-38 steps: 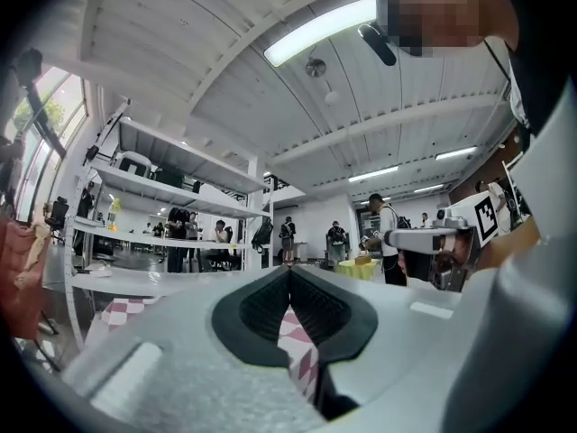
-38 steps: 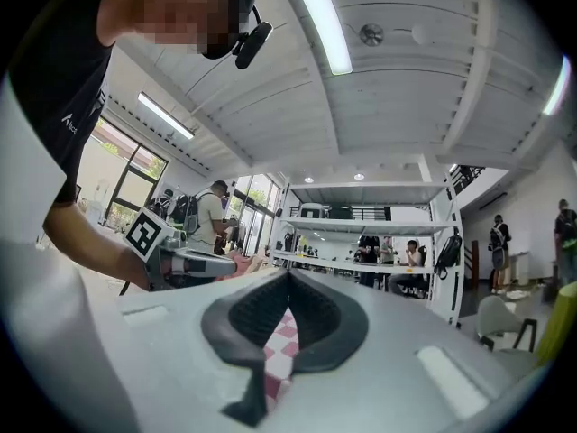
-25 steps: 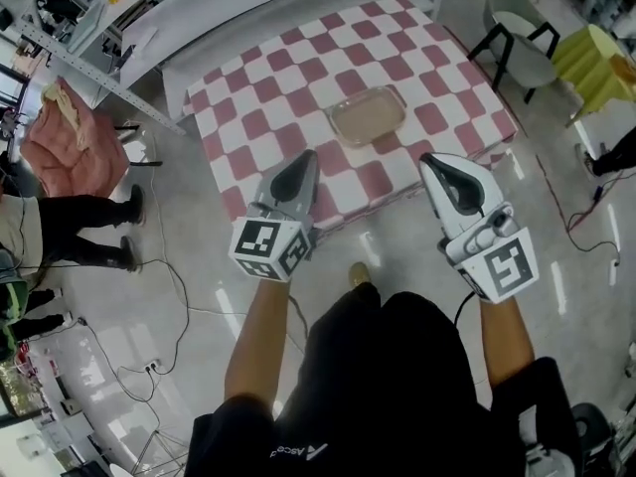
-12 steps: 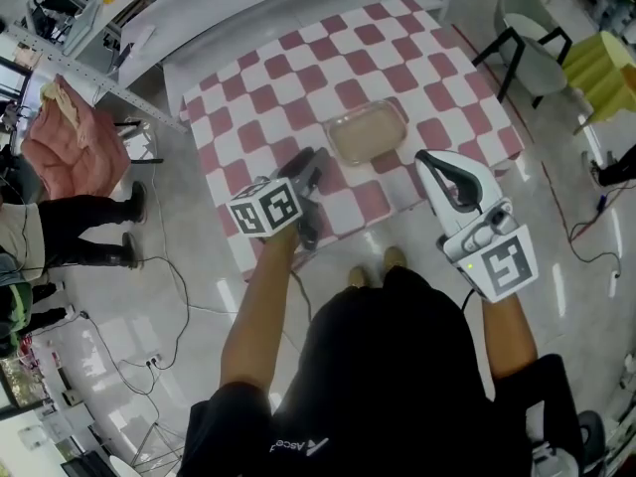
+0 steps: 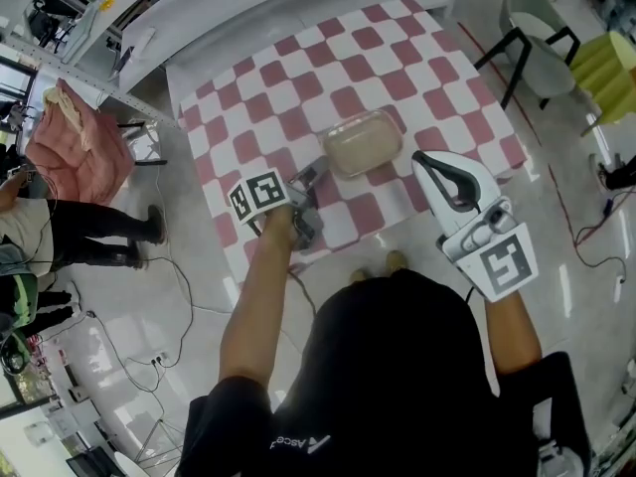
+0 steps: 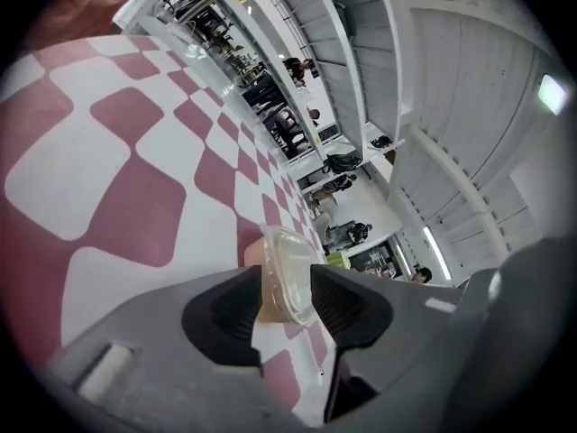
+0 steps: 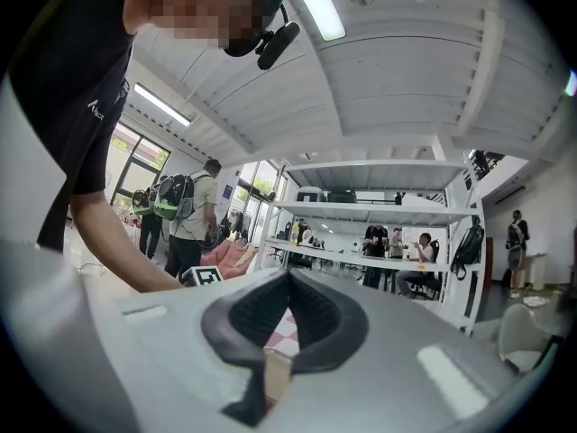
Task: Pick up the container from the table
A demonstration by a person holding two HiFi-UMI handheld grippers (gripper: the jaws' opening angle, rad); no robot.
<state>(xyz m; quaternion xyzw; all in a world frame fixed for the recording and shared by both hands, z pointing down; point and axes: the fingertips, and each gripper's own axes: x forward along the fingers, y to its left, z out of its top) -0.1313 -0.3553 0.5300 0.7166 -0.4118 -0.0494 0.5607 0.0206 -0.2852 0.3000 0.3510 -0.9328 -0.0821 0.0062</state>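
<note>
While the left gripper (image 5: 314,175) comes in low over the table with the red-and-white checked cloth (image 5: 298,78), its jaws are opening. In the left gripper view the shallow clear plastic container with a beige filling (image 6: 288,262) sits in the gap between the dark pads (image 6: 233,309), but they do not press on it, so nothing is grasped yet. The head view puts the container (image 5: 363,142) on the near half of the table, flat and lid up, with the left gripper's tips just beside its near-left corner.

The right gripper (image 5: 431,163) hangs off the table's near edge, well apart from the container. Its jaws are clenched together on nothing in the right gripper view (image 7: 288,282) (a small beige patch below the pads is too blurred to name, possibly part of the tool).

Step in hand, as a judgement: lining up the left jaws to close on the container.

Risks from here:
- The approach is at a corner, not a straight side. Closing now would likely pinch only the rim, and the container could twist out.
- One pad could catch the lid edge and shove the container across the cloth instead of straddling it.
- The thin clear wall looks flexible, so a hard squeeze may buckle it or pop the lid.
- The cloth could bunch under a low jaw.
</note>
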